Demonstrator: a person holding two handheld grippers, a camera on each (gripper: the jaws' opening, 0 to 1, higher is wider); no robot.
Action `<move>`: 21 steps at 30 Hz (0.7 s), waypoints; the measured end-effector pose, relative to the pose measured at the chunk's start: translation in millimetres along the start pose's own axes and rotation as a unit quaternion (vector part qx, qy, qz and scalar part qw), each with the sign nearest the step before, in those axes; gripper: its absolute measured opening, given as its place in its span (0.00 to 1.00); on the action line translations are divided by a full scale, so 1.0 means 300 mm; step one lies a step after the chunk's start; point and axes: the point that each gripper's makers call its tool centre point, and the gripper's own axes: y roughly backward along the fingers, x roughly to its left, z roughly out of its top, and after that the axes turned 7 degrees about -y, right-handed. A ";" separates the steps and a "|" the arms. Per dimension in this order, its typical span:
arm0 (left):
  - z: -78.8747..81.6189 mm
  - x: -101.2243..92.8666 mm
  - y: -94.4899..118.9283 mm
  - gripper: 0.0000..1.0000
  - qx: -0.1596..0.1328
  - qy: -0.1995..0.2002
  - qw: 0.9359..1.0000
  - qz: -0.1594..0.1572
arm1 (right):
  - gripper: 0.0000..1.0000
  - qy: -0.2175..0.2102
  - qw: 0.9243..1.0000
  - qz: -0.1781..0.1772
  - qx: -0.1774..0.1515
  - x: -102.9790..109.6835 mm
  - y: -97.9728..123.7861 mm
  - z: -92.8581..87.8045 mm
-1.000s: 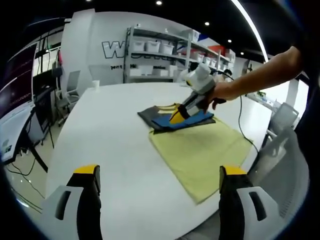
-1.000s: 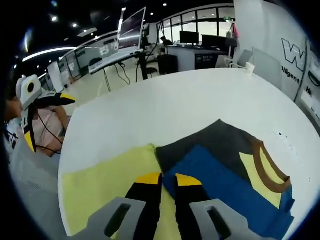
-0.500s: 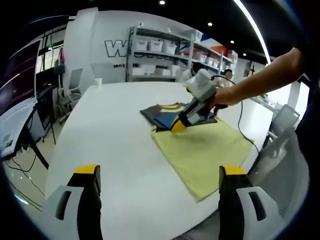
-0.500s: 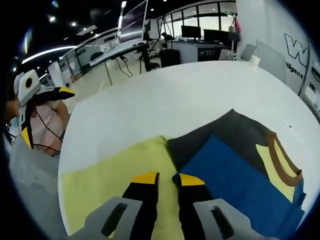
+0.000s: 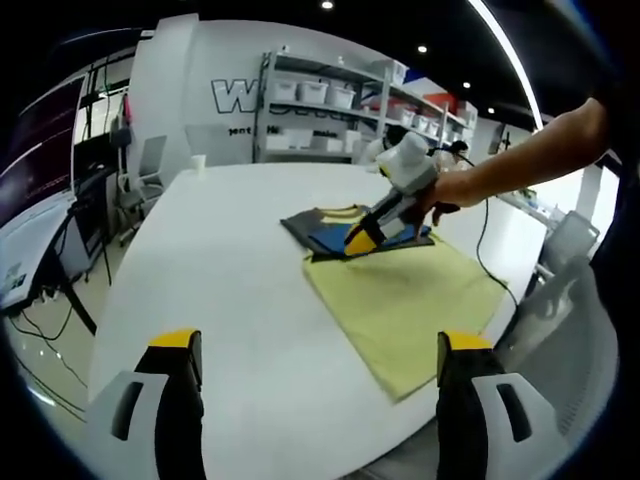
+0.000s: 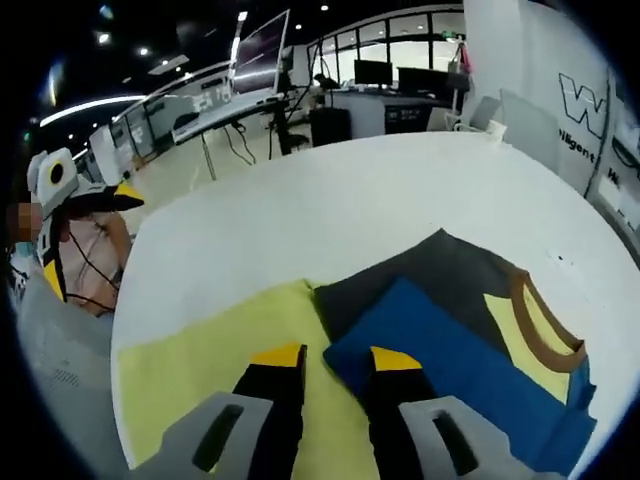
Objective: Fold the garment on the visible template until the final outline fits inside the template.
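The shirt (image 6: 470,330) lies folded on the white table (image 6: 330,210), at the far edge of the yellow mat (image 6: 210,370). It overlaps that edge a little. I see dark grey cloth, a blue part on top, and a yellow patch with a brown collar.

My right gripper (image 6: 335,358) sits low over the blue corner. Its jaws are spread a little, one tip over the mat and one over the blue cloth. I cannot tell if they touch it.

My left gripper (image 5: 320,350) is held back from the mat with jaws wide apart, holding nothing. From there, the right gripper hides part of the shirt (image 5: 340,228).
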 end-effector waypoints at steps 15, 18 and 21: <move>0.022 -0.006 -0.013 0.95 -0.002 -0.009 1.000 -0.008 | 0.24 -0.042 0.997 -0.069 -0.016 -0.218 0.170 -0.072; 0.027 -0.009 -0.018 0.95 -0.001 -0.011 1.000 -0.010 | 0.29 -0.049 0.996 -0.077 -0.017 -0.249 0.194 -0.094; 0.033 -0.017 -0.023 0.94 -0.002 -0.013 1.000 -0.012 | 0.35 -0.063 0.994 -0.084 -0.015 -0.281 0.221 -0.140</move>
